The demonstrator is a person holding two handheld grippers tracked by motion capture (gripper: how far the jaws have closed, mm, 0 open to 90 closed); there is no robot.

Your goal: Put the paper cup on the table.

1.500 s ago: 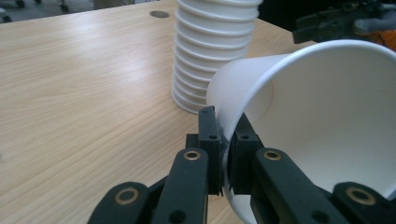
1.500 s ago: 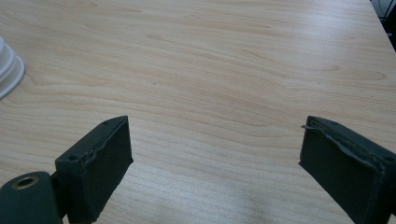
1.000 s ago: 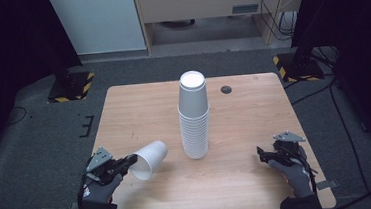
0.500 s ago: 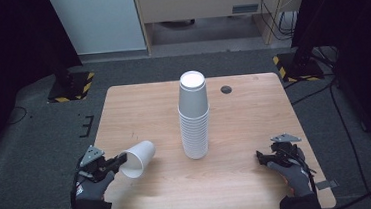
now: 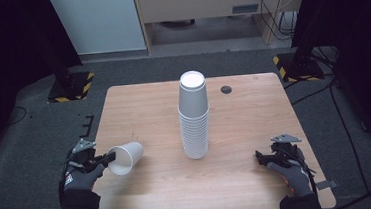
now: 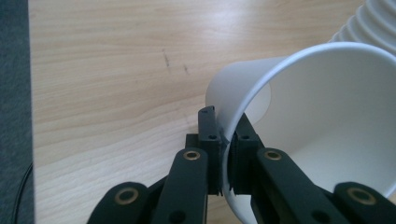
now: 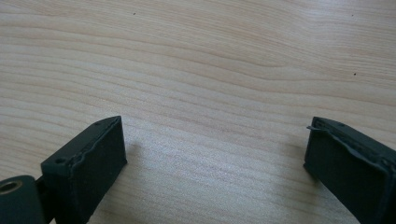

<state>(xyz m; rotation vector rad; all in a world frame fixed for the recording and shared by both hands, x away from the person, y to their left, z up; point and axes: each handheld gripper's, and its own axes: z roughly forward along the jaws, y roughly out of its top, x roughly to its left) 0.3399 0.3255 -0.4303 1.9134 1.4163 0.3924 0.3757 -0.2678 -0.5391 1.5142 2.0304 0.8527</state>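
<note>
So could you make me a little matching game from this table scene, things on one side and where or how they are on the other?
Things:
1. single paper cup
2. stack of cups
3. right gripper
4. small dark disc

States:
A. jaws wide apart over bare wood
B. upside down in the middle of the table
C. on its side, rim pinched by the left gripper
D. flat on the wood near the far edge

Pairs: 1-C, 2-B, 3-A, 4-D
</note>
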